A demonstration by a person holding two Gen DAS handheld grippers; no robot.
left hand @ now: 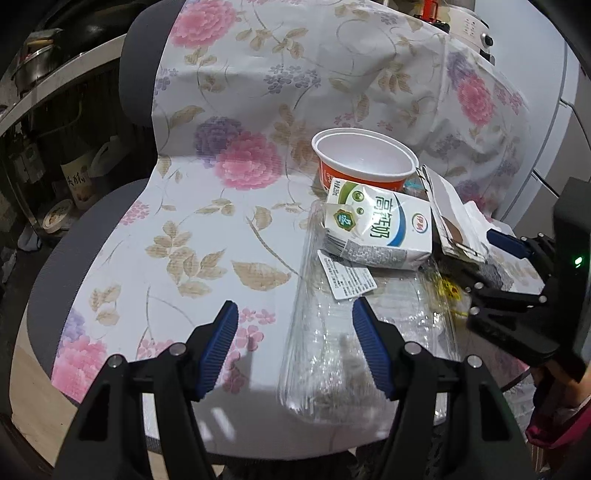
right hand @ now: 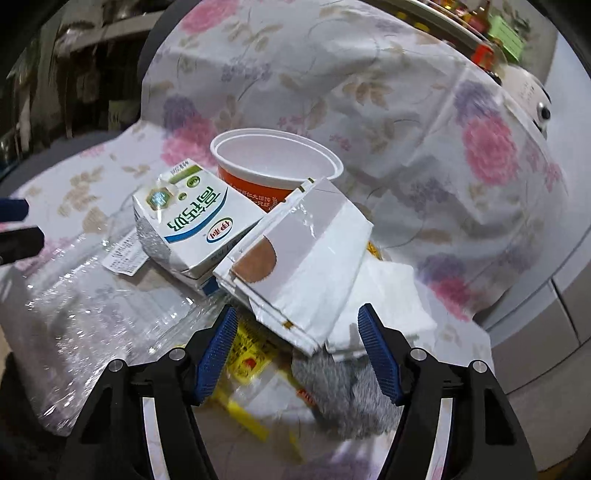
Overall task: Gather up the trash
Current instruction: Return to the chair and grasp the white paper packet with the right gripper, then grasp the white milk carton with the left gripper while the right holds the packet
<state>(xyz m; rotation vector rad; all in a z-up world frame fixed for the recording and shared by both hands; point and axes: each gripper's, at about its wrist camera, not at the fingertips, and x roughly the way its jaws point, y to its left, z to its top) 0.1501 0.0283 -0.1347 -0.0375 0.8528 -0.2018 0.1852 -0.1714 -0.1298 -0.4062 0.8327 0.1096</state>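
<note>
A heap of trash lies on a chair seat draped in a floral cloth (left hand: 207, 229). It holds a white and green milk carton (left hand: 384, 229) (right hand: 195, 221), an orange and white cup (left hand: 364, 158) (right hand: 273, 162), a white paper bag (right hand: 306, 258) (left hand: 454, 218), a clear plastic wrap (left hand: 332, 350) (right hand: 92, 295), a yellow wrapper (right hand: 247, 350), a grey crumpled piece (right hand: 343, 391) and a white tissue (right hand: 391, 306). My left gripper (left hand: 294, 314) is open over the wrap's left edge. My right gripper (right hand: 297, 317) (left hand: 491, 266) is open, with the paper bag's lower corner between its fingers, untouched.
The cloth runs up the chair's backrest (left hand: 295, 74) behind the heap. Shelves with pots and bottles (left hand: 55, 147) stand at the left. A white appliance (left hand: 472, 29) and a white cabinet (left hand: 554, 129) are at the right. Wooden floor (left hand: 33, 387) shows at lower left.
</note>
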